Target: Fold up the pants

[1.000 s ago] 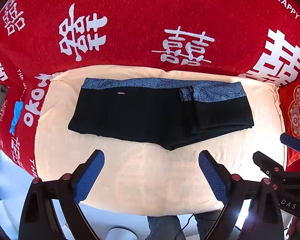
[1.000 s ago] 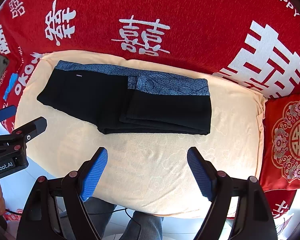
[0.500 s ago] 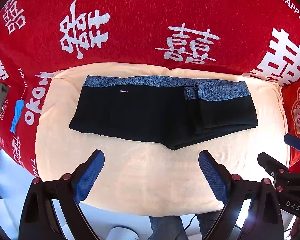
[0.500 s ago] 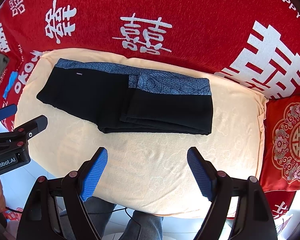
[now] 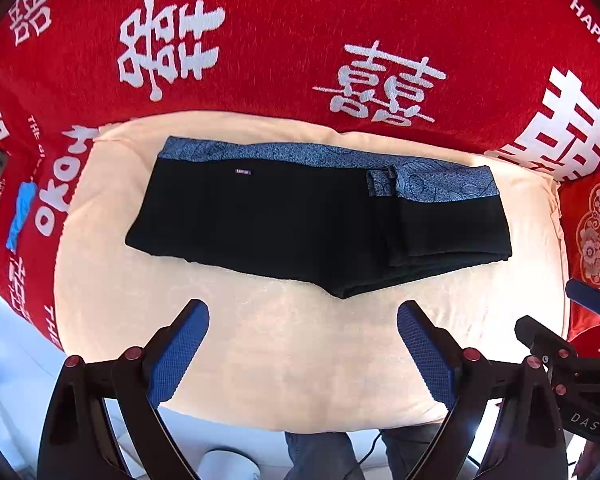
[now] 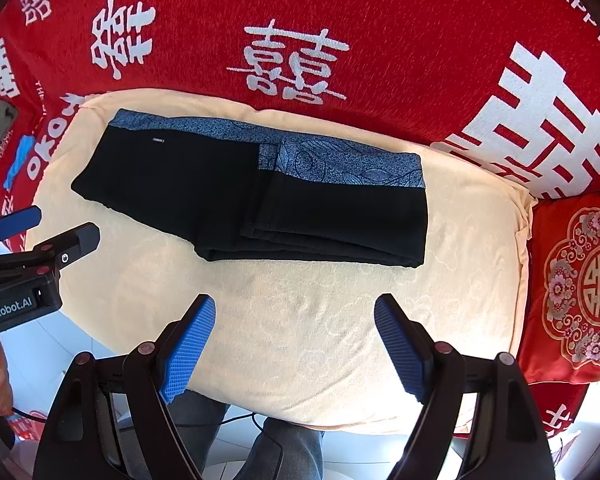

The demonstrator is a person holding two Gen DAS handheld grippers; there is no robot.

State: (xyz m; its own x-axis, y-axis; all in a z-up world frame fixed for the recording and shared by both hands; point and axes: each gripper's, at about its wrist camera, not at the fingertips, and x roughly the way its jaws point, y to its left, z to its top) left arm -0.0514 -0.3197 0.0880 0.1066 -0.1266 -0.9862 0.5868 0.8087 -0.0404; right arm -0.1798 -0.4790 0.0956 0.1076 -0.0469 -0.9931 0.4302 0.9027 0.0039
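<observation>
Black pants [image 5: 284,224] with a blue patterned waistband lie folded on a cream towel [image 5: 292,340]; they also show in the right wrist view [image 6: 236,196]. The right part is folded over onto itself in layers. My left gripper [image 5: 302,316] is open and empty, held above the towel's near side, short of the pants. My right gripper [image 6: 294,312] is open and empty, also above the towel's near side [image 6: 300,320]. Each gripper shows at the edge of the other's view.
A red blanket with white characters [image 5: 300,40] covers the surface behind and around the towel. A red embroidered cushion [image 6: 580,288] lies at the right. A small blue item [image 5: 20,216] lies at the far left. The person's legs [image 6: 284,448] and white floor are below.
Both views have shifted slightly, so the pants sit a little lower and further right in the left view. Both grippers stay open; the pants have not moved.
</observation>
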